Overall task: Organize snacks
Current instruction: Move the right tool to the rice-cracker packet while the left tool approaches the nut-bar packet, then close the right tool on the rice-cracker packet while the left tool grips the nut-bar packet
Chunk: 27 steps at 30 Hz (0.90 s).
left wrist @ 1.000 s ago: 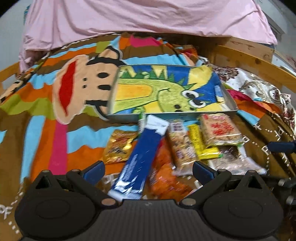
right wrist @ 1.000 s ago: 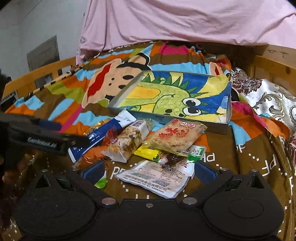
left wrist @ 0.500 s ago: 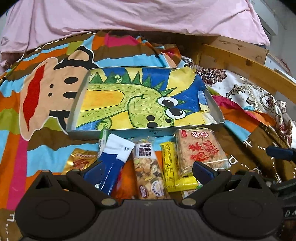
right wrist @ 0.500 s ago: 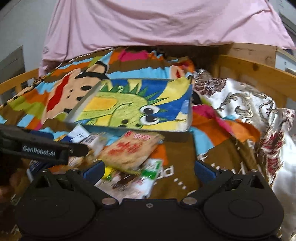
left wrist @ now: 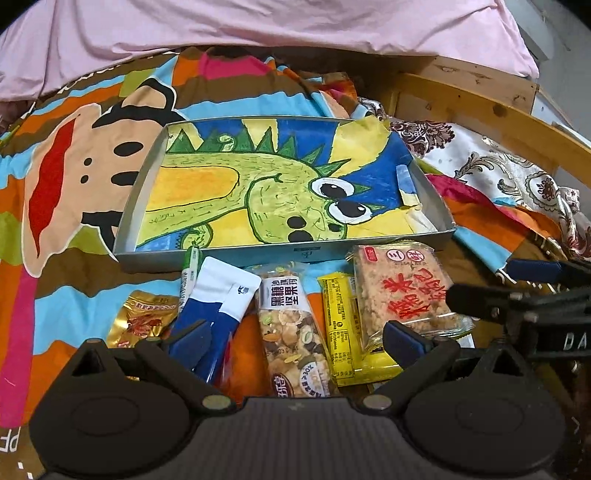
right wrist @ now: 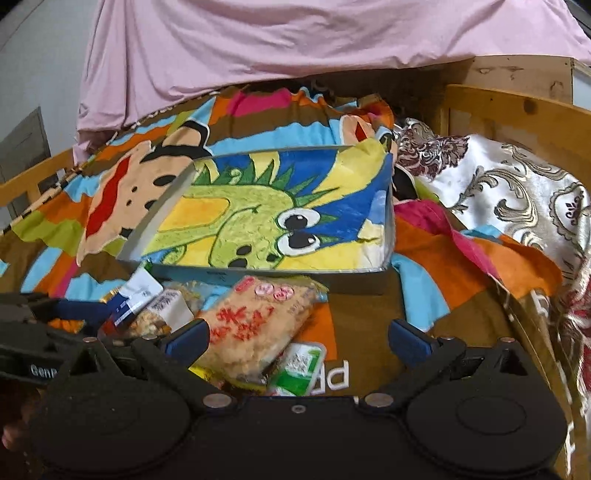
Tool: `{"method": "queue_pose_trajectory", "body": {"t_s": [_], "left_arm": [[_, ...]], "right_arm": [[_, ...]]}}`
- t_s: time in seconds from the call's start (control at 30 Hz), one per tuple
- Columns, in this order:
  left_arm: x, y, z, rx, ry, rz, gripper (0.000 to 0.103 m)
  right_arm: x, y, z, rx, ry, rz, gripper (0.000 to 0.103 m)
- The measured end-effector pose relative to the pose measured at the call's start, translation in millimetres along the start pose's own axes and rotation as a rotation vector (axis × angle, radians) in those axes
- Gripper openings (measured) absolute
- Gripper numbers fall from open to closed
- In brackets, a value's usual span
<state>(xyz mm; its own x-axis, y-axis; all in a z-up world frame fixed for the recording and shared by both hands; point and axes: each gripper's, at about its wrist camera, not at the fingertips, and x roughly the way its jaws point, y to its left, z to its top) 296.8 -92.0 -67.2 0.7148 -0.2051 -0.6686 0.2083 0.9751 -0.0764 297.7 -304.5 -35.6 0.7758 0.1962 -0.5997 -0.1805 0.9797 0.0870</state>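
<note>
Nearer the rice cracker pack (right wrist: 255,325) — right hand-held gripper (right wrist: 298,338) wide, empty.

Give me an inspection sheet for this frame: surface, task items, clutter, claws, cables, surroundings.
Surface: bed covered by a colourful cartoon blanket, rumpled at the right.
Job's things: shallow grey tray lined with a dinosaur drawing, no snacks in it. In front of it lie a gold packet, blue-and-white packet, nut bar, yellow bar and rice cracker pack, side by side and partly overlapping; a green-and-white packet lies nearer.
Clutter: floral cloth bunched at the right.
Claws: left claw open, over the nut bar; right claw open, over the rice cracker pack; neither holds anything.
Cables: nothing seen.
Surroundings: pink sheet behind, wooden bed frame.
</note>
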Motion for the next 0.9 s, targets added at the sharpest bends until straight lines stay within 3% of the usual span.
{"method": "queue_pose_trajectory", "body": {"t_s": [0.43, 0.57, 0.7, 0.9], "left_arm": [[7, -11, -5, 0.058, 0.006, -0.019, 0.098], [10, -14, -7, 0.064, 0.023, -0.034, 0.091], [12, -15, -11, 0.079, 0.025, -0.024, 0.085], [12, -10, -10, 0.066, 0.030, -0.032, 0.078]], "right_arm": [[35, -4, 20, 0.092, 0.106, 0.102, 0.102], [51, 1, 21, 0.110, 0.160, 0.114, 0.102], [62, -1, 19, 0.131, 0.205, 0.103, 0.090], [60, -4, 18, 0.160, 0.196, 0.110, 0.090]]}}
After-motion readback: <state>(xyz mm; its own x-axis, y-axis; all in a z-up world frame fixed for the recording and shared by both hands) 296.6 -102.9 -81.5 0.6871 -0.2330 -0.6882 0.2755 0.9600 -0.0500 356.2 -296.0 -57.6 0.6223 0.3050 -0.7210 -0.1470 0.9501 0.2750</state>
